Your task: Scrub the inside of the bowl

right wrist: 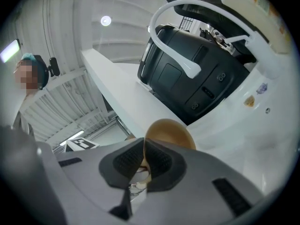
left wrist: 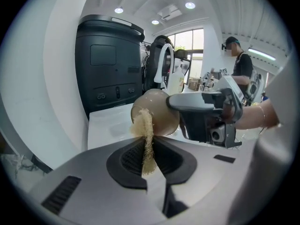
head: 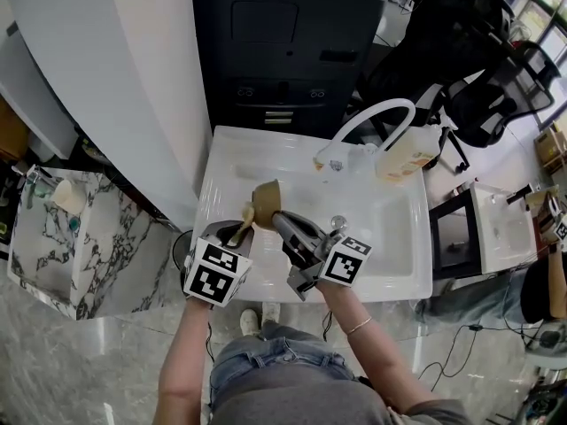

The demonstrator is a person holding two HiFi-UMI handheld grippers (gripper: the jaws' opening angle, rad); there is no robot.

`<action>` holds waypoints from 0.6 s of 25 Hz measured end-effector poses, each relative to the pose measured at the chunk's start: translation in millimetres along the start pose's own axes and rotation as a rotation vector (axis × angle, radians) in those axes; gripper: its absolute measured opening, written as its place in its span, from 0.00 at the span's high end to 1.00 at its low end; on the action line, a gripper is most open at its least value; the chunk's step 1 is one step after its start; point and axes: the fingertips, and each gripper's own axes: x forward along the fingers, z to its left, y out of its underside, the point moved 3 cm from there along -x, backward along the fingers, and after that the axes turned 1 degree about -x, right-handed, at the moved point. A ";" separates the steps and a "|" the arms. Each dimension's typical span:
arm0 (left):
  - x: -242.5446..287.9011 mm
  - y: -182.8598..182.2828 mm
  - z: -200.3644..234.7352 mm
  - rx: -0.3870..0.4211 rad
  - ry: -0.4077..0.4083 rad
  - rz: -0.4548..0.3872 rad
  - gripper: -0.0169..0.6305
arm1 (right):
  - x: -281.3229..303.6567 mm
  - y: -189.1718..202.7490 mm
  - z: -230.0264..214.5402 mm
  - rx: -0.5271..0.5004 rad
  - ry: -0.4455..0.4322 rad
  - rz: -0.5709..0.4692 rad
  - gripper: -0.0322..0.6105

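Note:
A tan bowl [head: 267, 204] hangs tipped on its side above the white sink [head: 390, 237]. My right gripper [head: 282, 223] is shut on the bowl's rim; the bowl [right wrist: 171, 131] rises just past its pads. My left gripper [head: 241, 230] is shut on a beige fibrous scrubber [head: 247, 211]. In the left gripper view the scrubber [left wrist: 146, 139] stands upright between the pads, its top touching the bowl [left wrist: 157, 111] at the rim. The right gripper [left wrist: 206, 114] shows there just right of the bowl.
A white arched faucet [head: 372, 122] and a bottle of yellowish liquid [head: 406, 156] stand at the sink's back. A dark cabinet [head: 283, 51] sits behind. A marble counter [head: 71, 237] lies left, a second small sink [head: 500, 228] right. A person [left wrist: 241, 67] stands in the background.

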 end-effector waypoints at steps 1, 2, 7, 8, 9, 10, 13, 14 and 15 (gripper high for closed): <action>0.7 0.6 -0.1 0.024 -0.012 0.010 0.90 | 1.4 -0.2 1.0 -0.013 0.003 0.007 0.92; 1.2 0.8 0.1 0.043 -0.021 0.018 0.90 | 2.7 -0.2 1.7 -0.022 0.006 0.011 0.92; 1.5 -1.2 3.7 0.069 -0.042 0.022 0.90 | 7.1 -0.6 1.1 -0.050 0.027 0.021 0.92; 1.7 -1.1 4.2 0.071 -0.043 0.023 0.90 | 8.0 -0.5 1.1 -0.062 0.032 0.027 0.92; 2.0 -1.0 4.7 0.070 -0.044 0.023 0.90 | 8.9 -0.5 1.4 -0.076 0.037 0.032 0.92; 2.2 -1.0 5.4 0.068 -0.044 0.022 0.90 | 9.9 -0.6 1.9 -0.091 0.043 0.035 0.92; 2.2 -0.8 7.6 0.065 -0.046 0.025 0.90 | 13.6 0.0 4.0 -0.144 0.058 0.059 0.92; 2.0 -0.9 8.4 0.066 -0.046 0.027 0.90 | 15.3 0.3 4.9 -0.165 0.066 0.074 0.92; 1.7 -0.9 9.3 0.067 -0.047 0.030 0.90 | 17.3 0.8 5.9 -0.189 0.075 0.090 0.92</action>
